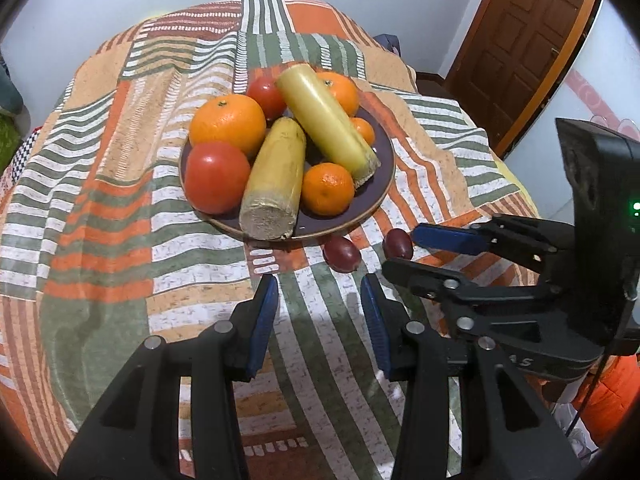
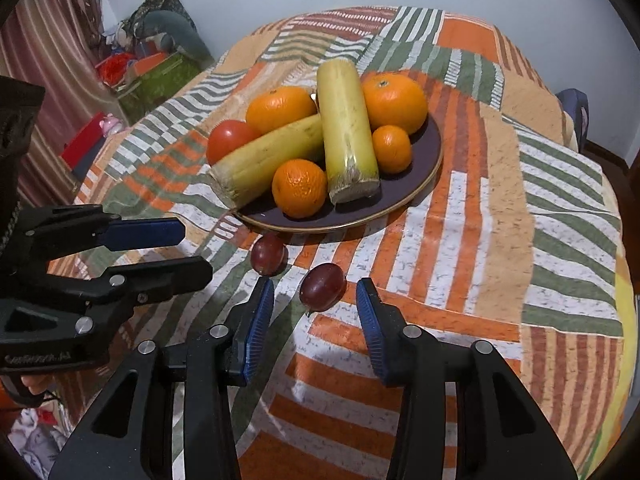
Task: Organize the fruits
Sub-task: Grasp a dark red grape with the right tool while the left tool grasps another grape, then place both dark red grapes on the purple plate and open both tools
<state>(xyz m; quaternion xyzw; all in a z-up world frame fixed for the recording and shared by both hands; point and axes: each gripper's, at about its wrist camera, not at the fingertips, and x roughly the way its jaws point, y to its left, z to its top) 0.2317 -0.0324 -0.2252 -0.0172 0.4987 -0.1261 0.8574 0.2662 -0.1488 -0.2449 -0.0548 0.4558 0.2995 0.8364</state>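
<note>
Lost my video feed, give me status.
Both grippers open, left gripper, right gripper. Two grapes on cloth, off plate. Path unobstructed.

Two grapes (image 2: 322,287) beside full plate (image 2: 430,168)

A plate (image 2: 424,168) on the surface (image 2: 480,240) holds oranges (image 2: 394,102), tomatoes (image 2: 230,140) and 2 cane pieces (image 2: 348,132); 2 grapes (image 2: 322,286) lie before it.

black tool (image 1: 320,320) arms, blue pads, silver screws.
</note>
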